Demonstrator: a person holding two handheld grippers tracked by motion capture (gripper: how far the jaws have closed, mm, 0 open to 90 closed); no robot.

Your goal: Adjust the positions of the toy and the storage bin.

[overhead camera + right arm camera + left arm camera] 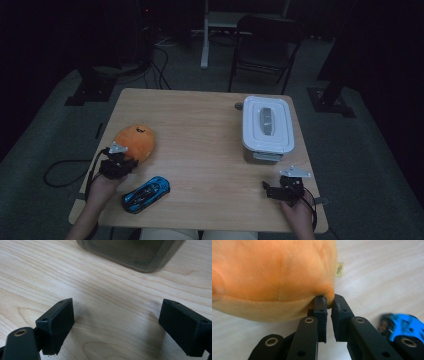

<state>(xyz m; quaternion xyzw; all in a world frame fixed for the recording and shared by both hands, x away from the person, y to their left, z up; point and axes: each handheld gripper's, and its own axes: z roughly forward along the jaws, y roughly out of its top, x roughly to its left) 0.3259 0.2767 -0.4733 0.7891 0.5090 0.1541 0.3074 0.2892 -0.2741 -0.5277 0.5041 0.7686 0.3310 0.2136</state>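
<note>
An orange plush toy (135, 141) lies at the table's left side. My left gripper (119, 161) is at its near edge, and in the left gripper view its jaws (328, 302) are shut on a small fold of the orange plush toy (274, 277). A blue toy car (146, 193) lies just right of that hand, with the blue toy car (404, 326) seen at the right edge beside the jaws. My right gripper (280, 190) rests low near the front right of the table, open, with bare wood between its fingertips (116, 327).
A grey box with a white latched lid (266, 127) stands at the right, just beyond the right gripper; its base (135, 252) fills the top of the right gripper view. A folding chair (265, 45) stands behind the wooden table (200, 135).
</note>
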